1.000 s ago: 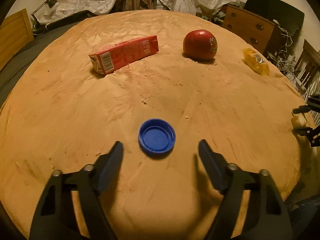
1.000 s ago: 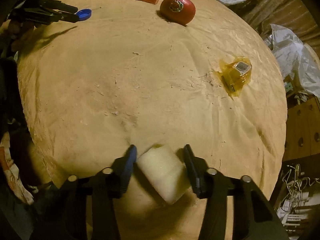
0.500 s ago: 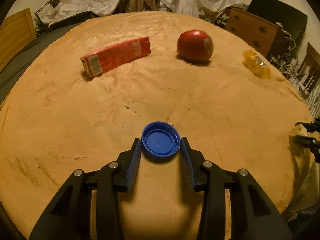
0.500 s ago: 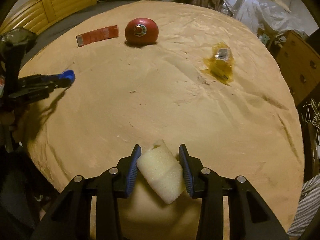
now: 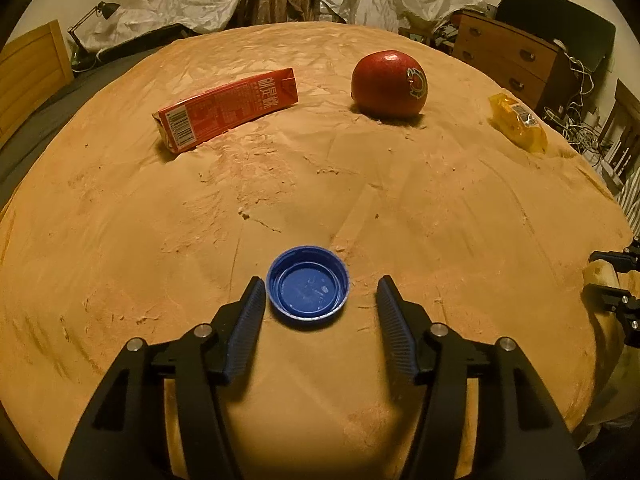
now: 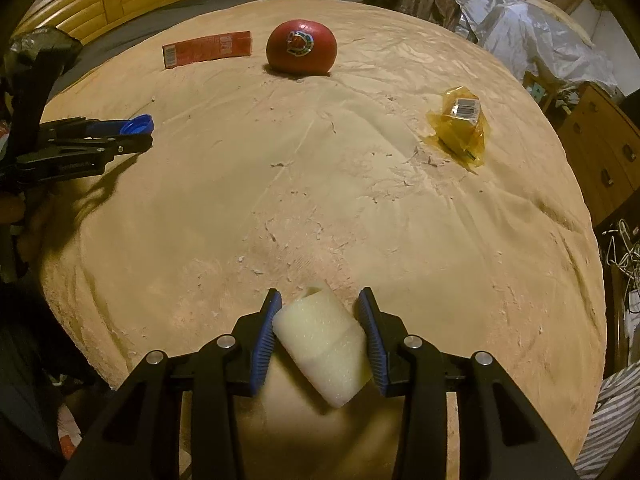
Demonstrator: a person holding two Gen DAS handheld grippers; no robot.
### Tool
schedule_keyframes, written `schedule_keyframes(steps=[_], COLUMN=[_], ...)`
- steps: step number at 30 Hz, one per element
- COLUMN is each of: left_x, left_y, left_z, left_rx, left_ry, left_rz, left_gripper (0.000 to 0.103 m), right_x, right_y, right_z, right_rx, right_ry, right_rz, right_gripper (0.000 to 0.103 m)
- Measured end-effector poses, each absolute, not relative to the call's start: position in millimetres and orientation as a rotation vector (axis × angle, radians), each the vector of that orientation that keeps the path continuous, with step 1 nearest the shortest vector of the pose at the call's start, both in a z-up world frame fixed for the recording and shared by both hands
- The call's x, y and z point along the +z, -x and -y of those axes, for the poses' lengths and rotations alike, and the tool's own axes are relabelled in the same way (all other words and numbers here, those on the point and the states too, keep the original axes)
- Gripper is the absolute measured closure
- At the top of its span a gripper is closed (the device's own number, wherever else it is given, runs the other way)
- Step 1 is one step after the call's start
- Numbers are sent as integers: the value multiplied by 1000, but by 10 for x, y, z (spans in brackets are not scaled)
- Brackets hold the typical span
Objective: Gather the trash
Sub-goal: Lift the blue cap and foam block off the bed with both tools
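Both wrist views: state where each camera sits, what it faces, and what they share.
Left wrist: on the left gripper, looking along its open fingers at the blue plastic bottle cap; right gripper at the right edge.
Right wrist: on the right gripper, its fingers around a white foam cylinder; left gripper at the left edge.
Shared: red drink carton, red apple, yellow wrapper.

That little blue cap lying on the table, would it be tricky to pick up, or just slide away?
The blue cap looks like thin, light plastic, so a nudge would probably make it skid. It lies flat, open side up, so it is unlikely to roll. Its low rim leaves the left hand-held gripper, whose jaws stand apart, little to pinch.
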State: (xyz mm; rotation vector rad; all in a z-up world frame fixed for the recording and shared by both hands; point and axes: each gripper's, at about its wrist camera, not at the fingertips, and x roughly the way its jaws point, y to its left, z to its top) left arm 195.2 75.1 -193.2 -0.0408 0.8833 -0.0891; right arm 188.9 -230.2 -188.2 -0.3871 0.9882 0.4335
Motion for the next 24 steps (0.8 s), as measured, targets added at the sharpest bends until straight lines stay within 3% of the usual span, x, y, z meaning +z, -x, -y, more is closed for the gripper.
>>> schedule_keyframes(steps=[5, 19, 21, 24], left_x=[-1922, -1936, -1936, -1935], left_y=[-1939, -1850, -1846, -1839], left_z=[-806, -878, -863, -843], left_rx=[-78, -107, -103, -97], left_ry=[68, 104, 93, 80], left_rz=[-875, -855, -854, -852], left_gripper=[65, 65, 64, 64], right_x=[-1887, -1871, -1872, -1861], right_y=[-1874, -1809, -1807, -1796], right_z=[2305, 2314, 2328, 2349], right_rx=[430, 427, 436, 449], right_ry=[382, 362, 355, 341], right_rz=[-986, -987, -992, -999], right_gripper=[62, 62, 53, 51])
